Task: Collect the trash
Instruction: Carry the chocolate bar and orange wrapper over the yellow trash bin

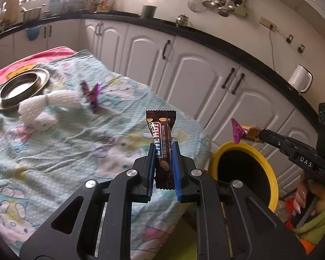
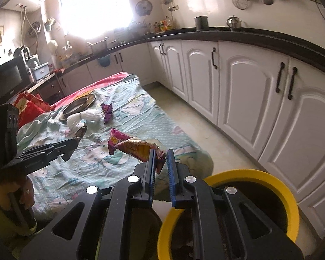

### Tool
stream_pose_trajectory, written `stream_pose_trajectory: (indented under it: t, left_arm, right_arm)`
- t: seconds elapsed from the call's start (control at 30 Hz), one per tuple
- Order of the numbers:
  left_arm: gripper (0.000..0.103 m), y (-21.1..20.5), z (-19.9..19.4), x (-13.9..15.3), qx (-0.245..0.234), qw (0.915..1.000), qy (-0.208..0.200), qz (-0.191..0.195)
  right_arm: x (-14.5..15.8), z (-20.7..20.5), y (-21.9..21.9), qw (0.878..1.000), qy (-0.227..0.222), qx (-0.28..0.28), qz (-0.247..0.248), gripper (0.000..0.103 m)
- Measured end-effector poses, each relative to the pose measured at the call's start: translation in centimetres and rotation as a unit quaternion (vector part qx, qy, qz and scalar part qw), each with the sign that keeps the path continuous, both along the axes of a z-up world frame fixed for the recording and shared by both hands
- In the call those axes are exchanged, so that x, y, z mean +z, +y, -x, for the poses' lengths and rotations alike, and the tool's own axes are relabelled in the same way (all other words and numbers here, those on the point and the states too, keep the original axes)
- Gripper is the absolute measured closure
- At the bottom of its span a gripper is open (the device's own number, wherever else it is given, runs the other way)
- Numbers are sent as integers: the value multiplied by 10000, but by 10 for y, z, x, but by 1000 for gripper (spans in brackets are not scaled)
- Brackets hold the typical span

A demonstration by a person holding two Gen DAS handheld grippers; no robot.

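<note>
My left gripper (image 1: 164,146) is shut on a brown candy-bar wrapper (image 1: 162,136), held upright above the cloth-covered table (image 1: 54,151). My right gripper (image 2: 161,151) is shut on a pink and yellow snack wrapper (image 2: 132,146), next to the yellow-rimmed trash bin (image 2: 249,174). In the left wrist view the right gripper (image 1: 259,133) holds that wrapper (image 1: 241,131) just above the bin (image 1: 270,173). In the right wrist view the left gripper (image 2: 77,139) with the brown wrapper (image 2: 81,133) is over the table. A purple wrapper (image 1: 92,94) (image 2: 107,111) and a white crumpled tissue (image 1: 47,104) (image 2: 84,117) lie on the cloth.
A metal dish (image 1: 21,87) (image 2: 79,105) sits at the table's far end. White cabinets (image 2: 249,91) under a black counter run along the right, with a strip of floor (image 2: 205,130) between them and the table. A microwave (image 2: 6,80) stands at far left.
</note>
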State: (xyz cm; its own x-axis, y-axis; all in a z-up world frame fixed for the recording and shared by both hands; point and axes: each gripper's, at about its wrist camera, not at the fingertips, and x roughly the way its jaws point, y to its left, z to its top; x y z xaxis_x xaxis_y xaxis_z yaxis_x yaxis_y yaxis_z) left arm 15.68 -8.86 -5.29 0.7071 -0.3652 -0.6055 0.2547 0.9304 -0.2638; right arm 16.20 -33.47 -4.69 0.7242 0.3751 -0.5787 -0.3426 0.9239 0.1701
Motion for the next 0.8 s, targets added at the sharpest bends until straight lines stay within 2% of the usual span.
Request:
stream_pose_trajectory:
  t: [0.4,0.8]
  left_arm:
    - [93,-56,8,5,-654,9976,-113,-177]
    - [93,-110,14,-3,-1283,9909,-99,-403]
  right_arm:
    - [-7,27,-56,9984,76,-562,61,92]
    - [-23,50,-104,9939,131,-1093,113,92]
